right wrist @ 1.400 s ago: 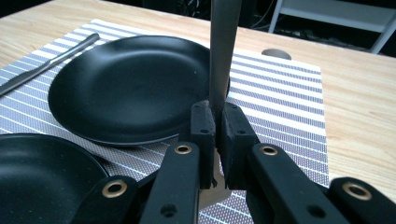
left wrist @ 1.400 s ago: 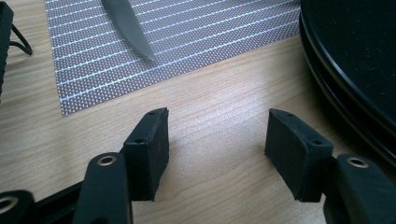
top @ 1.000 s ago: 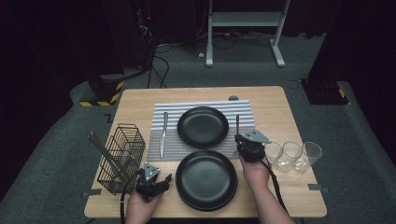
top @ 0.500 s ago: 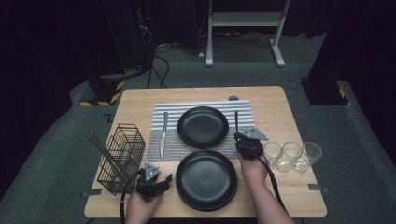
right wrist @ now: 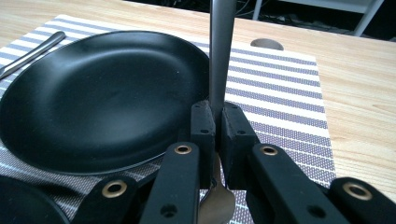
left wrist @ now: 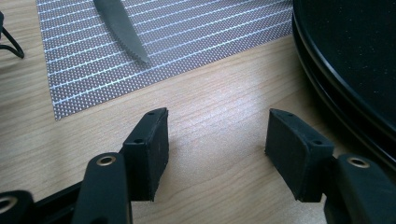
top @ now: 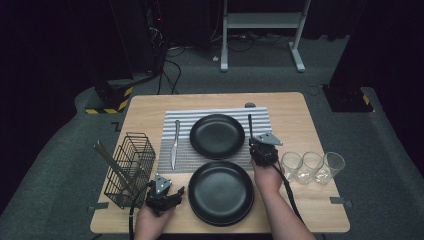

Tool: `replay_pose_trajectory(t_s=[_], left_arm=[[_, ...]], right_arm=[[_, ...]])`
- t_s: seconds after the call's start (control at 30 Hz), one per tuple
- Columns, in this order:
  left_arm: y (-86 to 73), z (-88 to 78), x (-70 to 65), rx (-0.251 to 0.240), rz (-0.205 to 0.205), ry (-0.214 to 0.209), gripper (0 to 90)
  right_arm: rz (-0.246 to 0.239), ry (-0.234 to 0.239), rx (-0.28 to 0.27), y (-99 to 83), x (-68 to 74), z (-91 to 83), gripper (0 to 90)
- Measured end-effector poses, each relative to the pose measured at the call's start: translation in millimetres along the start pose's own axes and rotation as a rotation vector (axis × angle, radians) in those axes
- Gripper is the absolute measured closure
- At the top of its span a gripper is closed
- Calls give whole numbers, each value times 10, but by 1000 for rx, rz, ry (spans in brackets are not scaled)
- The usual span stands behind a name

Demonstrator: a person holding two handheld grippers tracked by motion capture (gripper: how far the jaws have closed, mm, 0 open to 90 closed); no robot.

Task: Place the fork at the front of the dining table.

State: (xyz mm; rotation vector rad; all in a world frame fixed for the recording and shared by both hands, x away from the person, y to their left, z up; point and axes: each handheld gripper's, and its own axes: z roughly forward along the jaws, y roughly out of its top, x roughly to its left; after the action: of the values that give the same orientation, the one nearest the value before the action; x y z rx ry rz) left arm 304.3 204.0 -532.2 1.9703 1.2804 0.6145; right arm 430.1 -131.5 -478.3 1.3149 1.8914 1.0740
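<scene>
right gripper view: utensil between tongs

Wooden table, rectangular, on grey carpet. Striped grey-and-white placemat lying toward the far edge, centred. One black plate on the placemat; one table knife on the placemat's left strip, just beside that plate, lengthwise toward the far edge. Stack of black plates at the near edge, centred, just clear of the placemat. Black wire cutlery basket by the left edge, holding long utensils tilted leftward. Three clear glasses in a touching row near the right edge.
</scene>
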Motion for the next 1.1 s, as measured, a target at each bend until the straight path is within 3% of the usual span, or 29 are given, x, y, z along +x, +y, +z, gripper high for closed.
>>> replay_pose_trajectory(t_s=[0.43, 1.1], left_arm=[[0, 0, -1, 0, 2, -3, 396], [0, 0, 5, -2, -1, -11, 400]], right_arm=[[28, -42, 21, 56, -16, 204, 845], [23, -78, 77, 124, -33, 432, 847]])
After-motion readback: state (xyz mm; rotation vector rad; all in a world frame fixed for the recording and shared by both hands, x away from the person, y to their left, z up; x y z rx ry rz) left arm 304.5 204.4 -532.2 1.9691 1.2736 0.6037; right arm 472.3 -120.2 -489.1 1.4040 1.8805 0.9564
